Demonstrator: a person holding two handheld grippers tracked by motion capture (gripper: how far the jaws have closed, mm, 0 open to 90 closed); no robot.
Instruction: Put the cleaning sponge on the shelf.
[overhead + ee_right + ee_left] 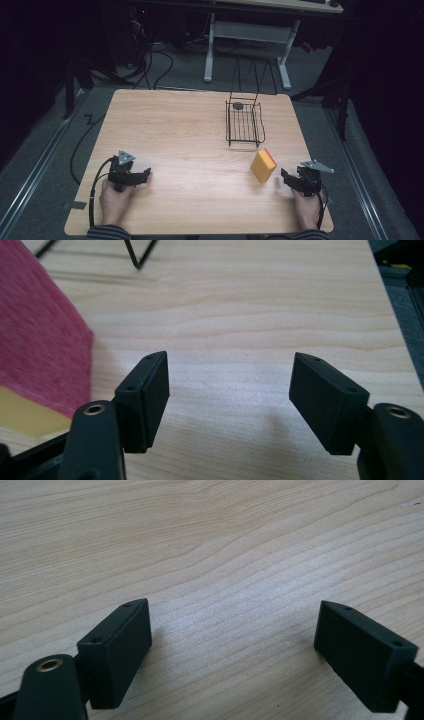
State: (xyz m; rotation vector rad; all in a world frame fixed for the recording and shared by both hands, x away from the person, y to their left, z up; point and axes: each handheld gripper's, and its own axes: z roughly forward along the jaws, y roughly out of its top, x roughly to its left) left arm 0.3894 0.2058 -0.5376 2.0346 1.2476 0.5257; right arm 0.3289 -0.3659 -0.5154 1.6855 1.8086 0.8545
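Near the table's point(165, 125) right front, at ten o'clock from the right gripper point(286, 176), stands the sponge point(263, 165), apart from it. Both grippers' jaws gape empty; left gripper point(145, 175) idles. Probably light and squashy: pinch its broad faces gently.

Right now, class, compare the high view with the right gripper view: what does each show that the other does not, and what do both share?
High view alone: the left gripper, the whole wire basket with a small dark object inside, and the floor. Right gripper view alone: the sponge's red scouring face up close, and the right gripper with nothing between its open jaws. Both share the sponge, the wooden table and the right gripper.
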